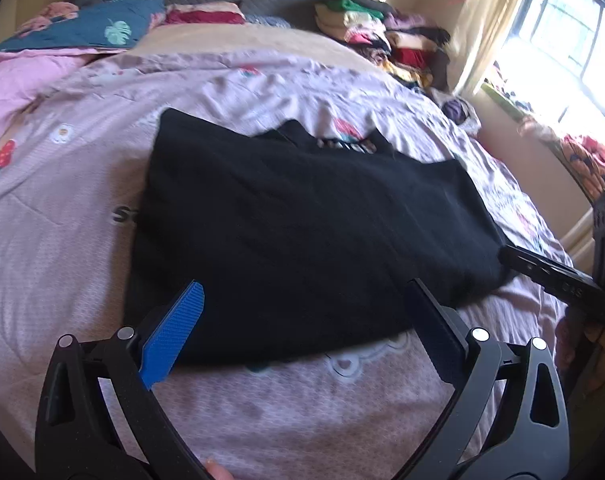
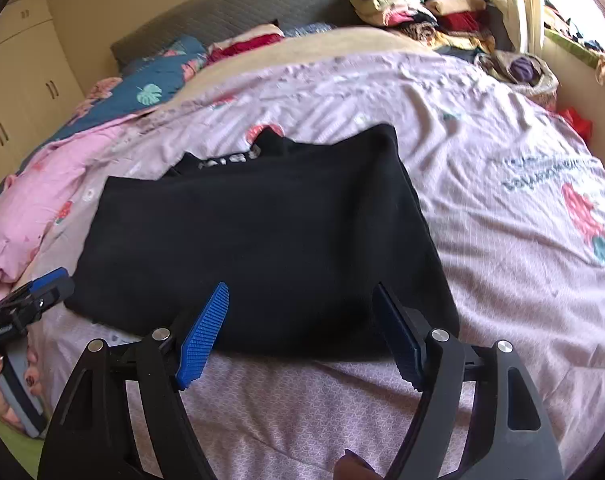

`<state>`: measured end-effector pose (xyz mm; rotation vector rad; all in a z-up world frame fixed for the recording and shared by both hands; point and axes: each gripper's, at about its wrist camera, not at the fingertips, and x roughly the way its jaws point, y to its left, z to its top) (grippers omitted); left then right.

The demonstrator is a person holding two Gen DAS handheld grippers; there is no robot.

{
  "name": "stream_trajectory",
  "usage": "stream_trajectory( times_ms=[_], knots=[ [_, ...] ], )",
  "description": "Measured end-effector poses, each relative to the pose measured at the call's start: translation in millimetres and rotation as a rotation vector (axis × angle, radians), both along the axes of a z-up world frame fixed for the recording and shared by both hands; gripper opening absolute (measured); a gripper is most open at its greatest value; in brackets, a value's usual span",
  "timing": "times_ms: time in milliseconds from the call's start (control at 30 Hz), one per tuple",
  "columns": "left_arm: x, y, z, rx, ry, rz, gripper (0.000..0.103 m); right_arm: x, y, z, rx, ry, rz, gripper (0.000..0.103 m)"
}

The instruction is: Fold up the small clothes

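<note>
A black garment [image 1: 302,224] lies folded over on the pink floral bedspread [image 1: 62,184], with white lettering showing at its far edge. My left gripper [image 1: 302,320] is open and empty just above its near edge. The garment also shows in the right wrist view [image 2: 262,248], where my right gripper [image 2: 302,324] is open and empty over its near right edge. The right gripper's tip shows at the right of the left wrist view [image 1: 558,280]; the left gripper shows at the far left of the right wrist view [image 2: 34,296].
Stacks of folded clothes [image 2: 422,8] sit at the bed's far right corner. Pillows and a blue quilt [image 2: 154,80] lie by the grey headboard [image 2: 242,4]. A window [image 1: 562,40] is on the right, cupboards [image 2: 14,92] on the left.
</note>
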<state>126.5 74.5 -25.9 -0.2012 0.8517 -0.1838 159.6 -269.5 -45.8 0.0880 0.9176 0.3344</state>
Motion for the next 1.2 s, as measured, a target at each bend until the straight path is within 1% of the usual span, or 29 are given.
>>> stream_trajectory(
  times_ms=[100, 200, 300, 400, 467, 533, 600, 633, 700, 933, 1133, 1200],
  knots=[
    [0, -5, -1, 0.025, -0.001, 0.004, 0.093, 4, -4, -9, -0.003, 0.029, -0.025, 0.073],
    [3, -5, -5, 0.036, 0.017, 0.012, 0.093, 8, -12, -17, 0.006, 0.067, -0.064, 0.073],
    [8, -4, -14, 0.041, 0.058, 0.014, 0.093, 8, -18, -23, 0.022, 0.092, -0.089, 0.074],
    [11, -3, -26, 0.031, 0.099, 0.008, 0.093, 7, -17, -25, 0.007, 0.1, -0.088, 0.074],
    [11, -2, -30, 0.026, 0.108, 0.012, 0.093, 4, -17, -25, 0.003, 0.098, -0.088, 0.074],
    [10, -3, -31, 0.029, 0.104, 0.012, 0.093, 1, -17, -24, 0.009, 0.095, -0.087, 0.077],
    [8, -4, -30, 0.038, 0.102, 0.009, 0.093, -2, -17, -21, 0.014, 0.084, -0.082, 0.084],
    [7, -4, -29, 0.036, 0.1, 0.009, 0.093, -5, -17, -18, 0.017, 0.077, -0.079, 0.086],
    [4, -2, -28, 0.029, 0.099, 0.012, 0.093, -9, -17, -15, 0.02, 0.067, -0.08, 0.092],
    [-5, 6, -21, 0.012, 0.086, 0.028, 0.093, -21, -8, -4, 0.015, 0.037, -0.053, 0.096],
    [-10, 19, -16, -0.005, 0.068, 0.057, 0.093, -27, 16, 2, -0.005, 0.009, 0.001, 0.098],
    [-11, 24, -15, 0.002, 0.063, 0.074, 0.093, -29, 24, 3, -0.016, 0.005, 0.018, 0.098]
  ],
)
